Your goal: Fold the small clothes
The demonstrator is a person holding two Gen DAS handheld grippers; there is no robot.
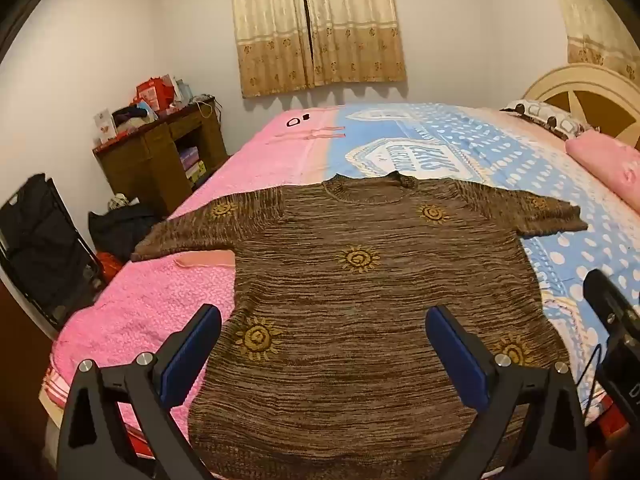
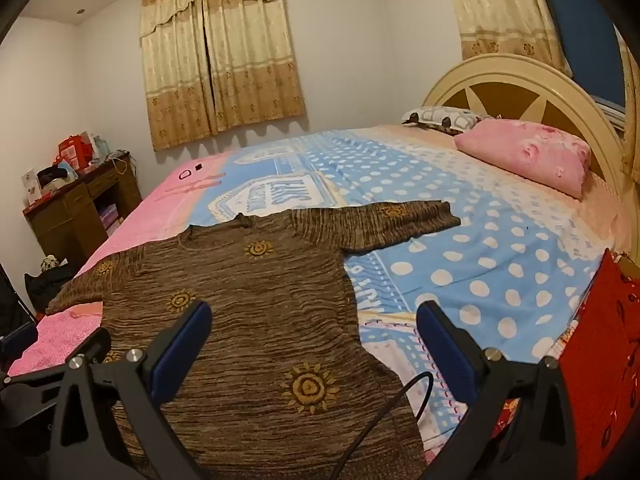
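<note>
- Left wrist: left tool (image 1: 323, 322) has fingers wide apart, holding nothing, hovering over the hem end of the brown knit sweater (image 1: 352, 280), which lies flat on the bed (image 1: 132, 312), sleeves out.
- Risk imo: left sleeve (image 1: 180, 236) reaches the bed edge, a tug could drag it off.
- Right wrist: right tool (image 2: 314, 322) also spread, empty, over the sweater's right side. Cable (image 2: 384, 412) lies across the knit, could snag. Lots of free sheet (image 2: 500, 248) to the right.

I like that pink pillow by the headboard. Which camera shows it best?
The right wrist view: the whole pink pillow shows against the headboard. The left wrist view catches only part of it at the edge.
</note>
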